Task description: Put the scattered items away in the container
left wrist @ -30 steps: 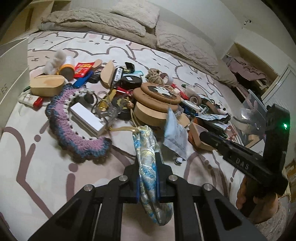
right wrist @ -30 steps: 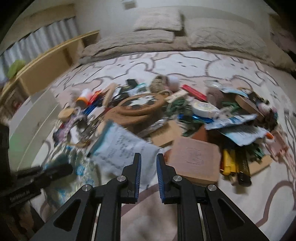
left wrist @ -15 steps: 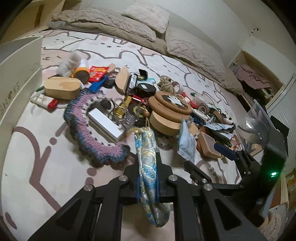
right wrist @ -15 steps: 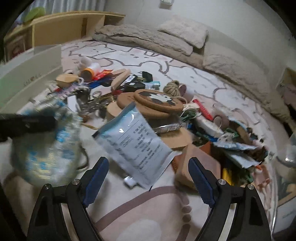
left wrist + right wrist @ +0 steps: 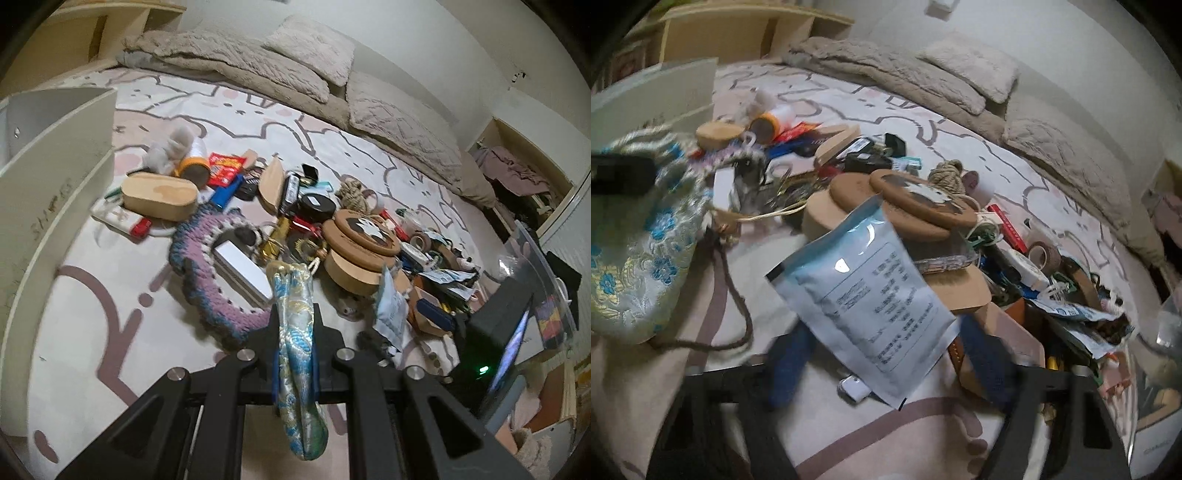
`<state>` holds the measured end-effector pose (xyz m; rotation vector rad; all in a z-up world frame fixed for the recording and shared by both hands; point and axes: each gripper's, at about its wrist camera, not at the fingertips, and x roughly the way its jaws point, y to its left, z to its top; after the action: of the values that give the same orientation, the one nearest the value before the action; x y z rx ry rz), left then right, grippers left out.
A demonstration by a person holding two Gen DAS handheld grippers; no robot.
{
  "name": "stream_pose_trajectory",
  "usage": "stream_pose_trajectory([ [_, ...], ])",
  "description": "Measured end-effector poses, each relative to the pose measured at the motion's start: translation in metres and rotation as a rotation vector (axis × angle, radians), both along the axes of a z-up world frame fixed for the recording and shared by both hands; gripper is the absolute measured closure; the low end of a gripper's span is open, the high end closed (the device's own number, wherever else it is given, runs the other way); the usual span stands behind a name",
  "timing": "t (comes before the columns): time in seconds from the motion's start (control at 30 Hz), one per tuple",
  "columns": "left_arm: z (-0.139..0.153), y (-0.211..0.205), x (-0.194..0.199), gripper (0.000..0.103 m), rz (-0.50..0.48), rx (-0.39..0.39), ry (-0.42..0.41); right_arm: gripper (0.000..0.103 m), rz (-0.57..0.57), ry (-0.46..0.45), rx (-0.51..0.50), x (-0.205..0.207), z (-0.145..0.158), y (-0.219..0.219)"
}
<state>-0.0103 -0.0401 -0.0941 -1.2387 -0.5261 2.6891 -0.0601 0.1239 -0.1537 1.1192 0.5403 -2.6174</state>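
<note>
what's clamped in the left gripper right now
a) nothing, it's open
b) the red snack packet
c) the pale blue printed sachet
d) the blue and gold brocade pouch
d: in the left wrist view the left gripper is shut on the brocade pouch, which hangs between its fingers, while the pale blue sachet sits in front of the open right gripper.

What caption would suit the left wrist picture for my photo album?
Left claw shut on a blue-and-gold brocade pouch, lifted above a cluttered pile of household odds and ends on a patterned bedspread.
</note>
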Motion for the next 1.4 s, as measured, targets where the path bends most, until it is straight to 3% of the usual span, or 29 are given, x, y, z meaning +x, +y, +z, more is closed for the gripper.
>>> stream_pose_trajectory([
  [0.17, -0.001, -0.001, 0.000, 0.091, -0.002, -0.009, -0.005, 0.068, -0.074, -0.031, -0.152, -0.003, 0.012, 0.025],
  [0.4, -0.009, 0.015, -0.002, 0.091, -0.045, -0.012, -0.029, 0.070, -0.167, -0.069, -0.313, -0.007, 0.022, 0.058],
  [1.1, -0.038, 0.037, -0.010, 0.091, -0.085, -0.038, -0.109, 0.069, -0.237, 0.011, -0.368, -0.040, 0.026, 0.081],
  [1.13, -0.039, 0.037, -0.011, 0.090, -0.083, -0.040, -0.112, 0.069, -0.240, 0.013, -0.364, -0.042, 0.026, 0.082],
  [1.2, -0.041, 0.037, -0.011, 0.075, -0.076, -0.044, -0.119, 0.069, -0.250, 0.008, -0.358, -0.046, 0.024, 0.083],
  [1.27, -0.043, 0.036, -0.012, 0.073, -0.071, -0.043, -0.126, 0.069, -0.257, 0.005, -0.360, -0.048, 0.024, 0.085],
  [1.33, -0.045, 0.036, -0.013, 0.073, -0.070, -0.042, -0.131, 0.067, -0.262, 0.006, -0.355, -0.051, 0.024, 0.086],
  [1.4, -0.046, 0.037, -0.014, 0.073, -0.071, -0.045, -0.131, 0.051, -0.271, 0.012, -0.349, -0.052, 0.024, 0.087],
])
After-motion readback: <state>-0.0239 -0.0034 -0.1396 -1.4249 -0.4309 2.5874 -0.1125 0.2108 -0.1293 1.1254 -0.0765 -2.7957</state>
